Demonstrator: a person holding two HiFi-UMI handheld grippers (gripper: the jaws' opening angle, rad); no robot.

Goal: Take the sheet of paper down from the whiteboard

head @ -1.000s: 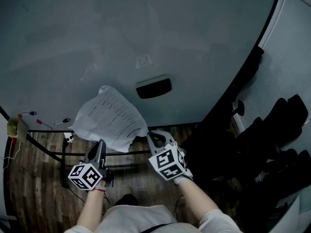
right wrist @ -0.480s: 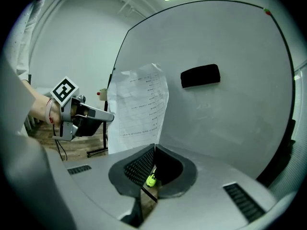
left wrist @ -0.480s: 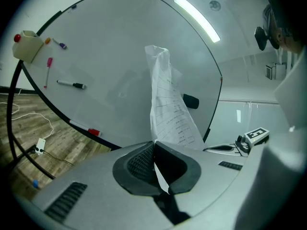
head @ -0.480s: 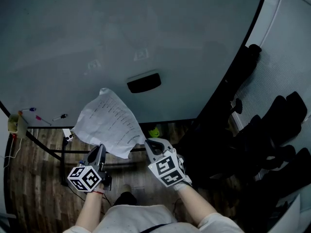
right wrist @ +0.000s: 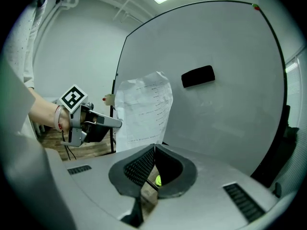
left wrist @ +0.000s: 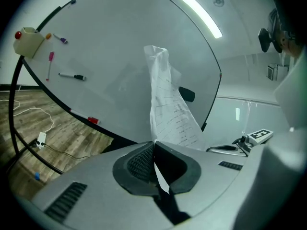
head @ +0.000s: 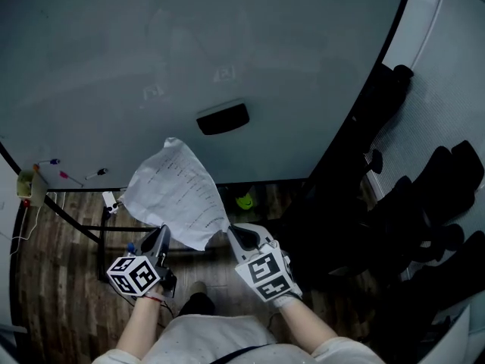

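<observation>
Two hand-held grippers hold a printed sheet of paper (head: 178,196) in front of a large whiteboard (head: 151,36), seen from the head camera looking steeply down. The left gripper (head: 162,232), lower left of centre, has its jaws pressed together on the sheet's bottom edge. Its own view shows a sliver of paper clamped between the black pads (left wrist: 139,162). The right gripper (head: 232,230), just to the right of it in the frame, is likewise closed, its tips meeting on the sheet's lower right corner. The sheet rises from both grippers toward the middle of the frame, creased and bowed, its top edge crumpled. Whether that edge touches the board cannot be told. A black eraser (head: 222,118) sits on the whiteboard just above the sheet. At far left, markers (head: 97,174) sit on the board beside a yellowish box (head: 26,182). A small green ball (head: 244,201) rests on the wooden floor (head: 53,271) below the board's lower edge. Dark shapes (head: 424,203) fill the right side of the frame.
</observation>
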